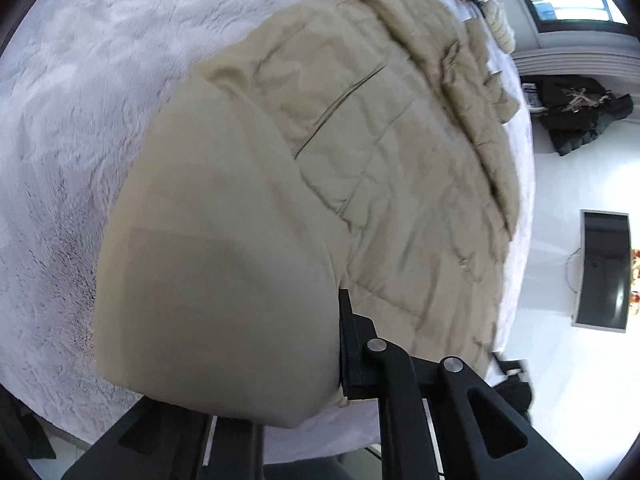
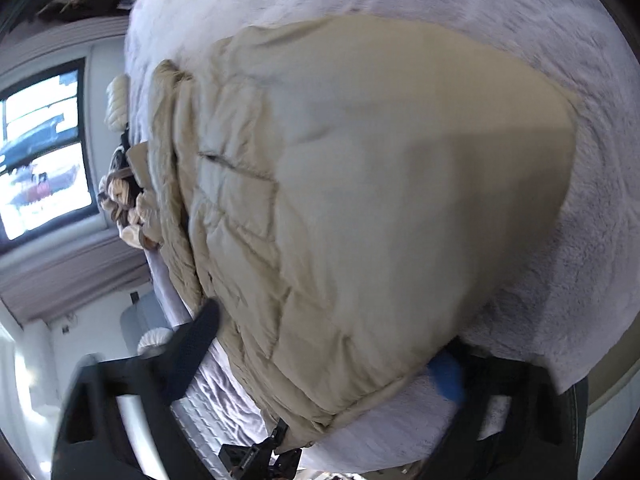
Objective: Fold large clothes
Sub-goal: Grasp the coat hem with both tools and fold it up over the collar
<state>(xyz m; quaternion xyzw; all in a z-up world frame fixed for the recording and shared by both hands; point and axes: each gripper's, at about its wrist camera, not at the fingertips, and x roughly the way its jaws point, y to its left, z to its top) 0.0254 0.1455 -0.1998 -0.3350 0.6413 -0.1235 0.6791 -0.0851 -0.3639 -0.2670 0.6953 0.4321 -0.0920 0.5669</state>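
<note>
Spread across the fluffy pale lilac bed cover point(image 1: 60, 120): a large beige quilted puffer coat point(image 1: 400, 160), collar toward the far edge, hem at the near edge. Draped close over both lenses, a smooth beige fold of the same coat, apparently lifted by both tools. Left gripper point(image 1: 336, 344) seemingly pinching that fold, one finger buried in cloth. Right gripper point(image 2: 320, 344) spread wide around the hem; whether actually clamping, cannot tell. Likely trouble: slippery padded fabric sliding free mid-fold, or uneven pull skewing the crease toward the bed's side edge.
</note>
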